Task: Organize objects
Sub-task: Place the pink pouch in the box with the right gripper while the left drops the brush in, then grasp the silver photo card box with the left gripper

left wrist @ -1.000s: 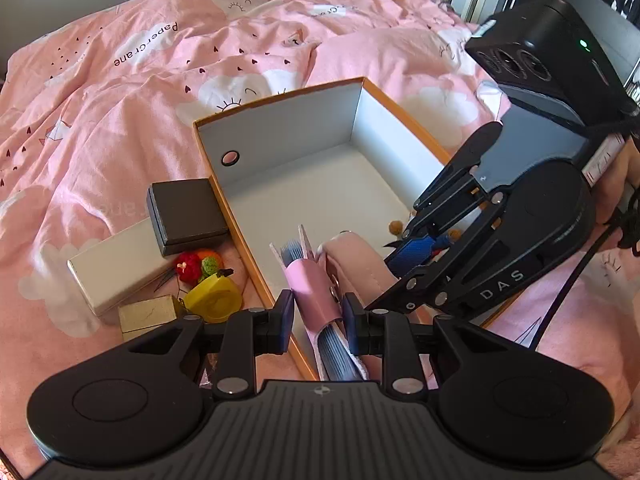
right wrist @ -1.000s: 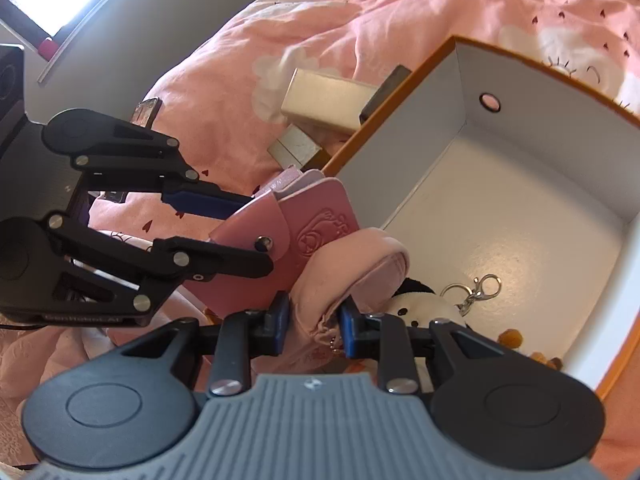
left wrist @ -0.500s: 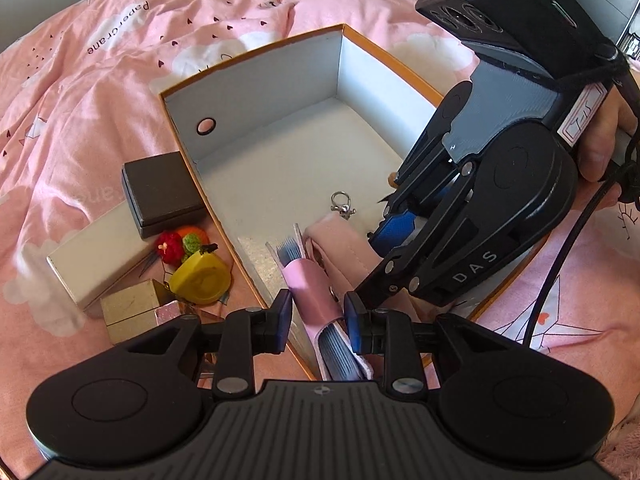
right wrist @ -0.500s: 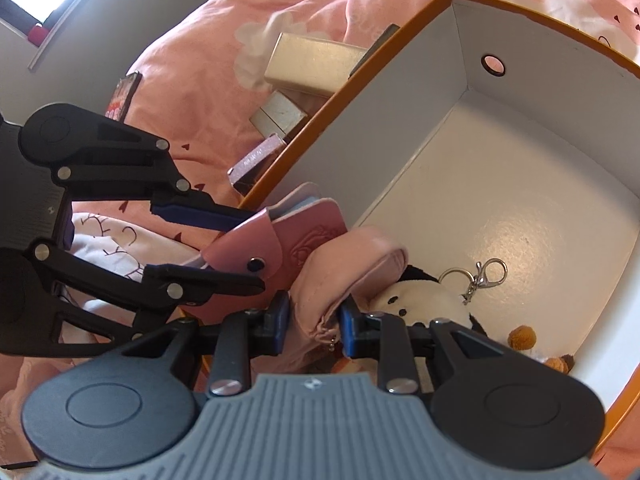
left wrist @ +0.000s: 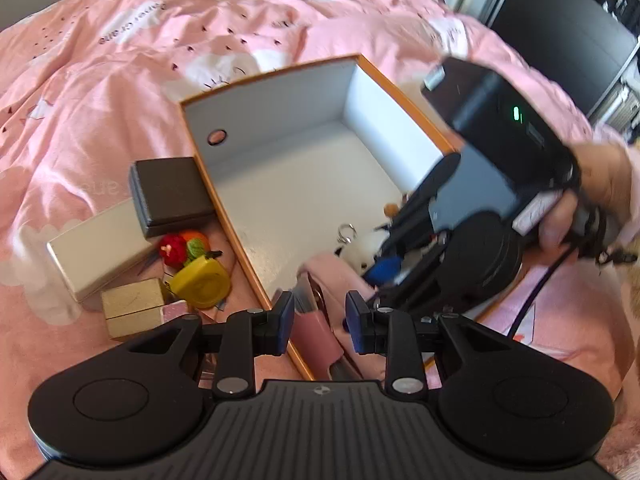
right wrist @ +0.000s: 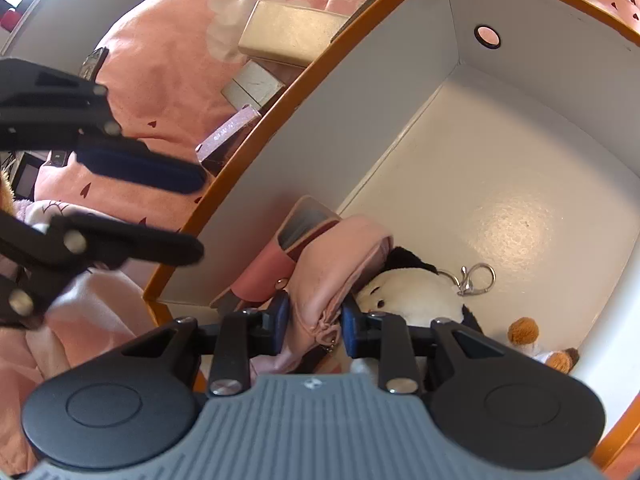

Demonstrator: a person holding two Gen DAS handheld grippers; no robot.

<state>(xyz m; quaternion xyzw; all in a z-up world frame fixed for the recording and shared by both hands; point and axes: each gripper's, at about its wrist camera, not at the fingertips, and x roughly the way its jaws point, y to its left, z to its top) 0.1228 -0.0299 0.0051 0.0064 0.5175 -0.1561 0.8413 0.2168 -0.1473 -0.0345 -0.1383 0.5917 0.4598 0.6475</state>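
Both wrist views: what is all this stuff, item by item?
bedspread: one, pink, under everything
box: one, orange rim, white inside, on bedspread
wallet: one, pink, box's near corner
pouch: one, pink, in box beside wallet
plush keychain: one, white and black, box floor
case: one, dark, outside box
long box: one, silvery, beside case
small box: one, gold, by long box
round case: one, yellow, outside box
knitted fruit: one cluster, red, orange, green, by round case
hand: one, holding right gripper
left gripper: one, black, jaws just been opening, nothing gripped
right gripper: one, black, shut on pouch
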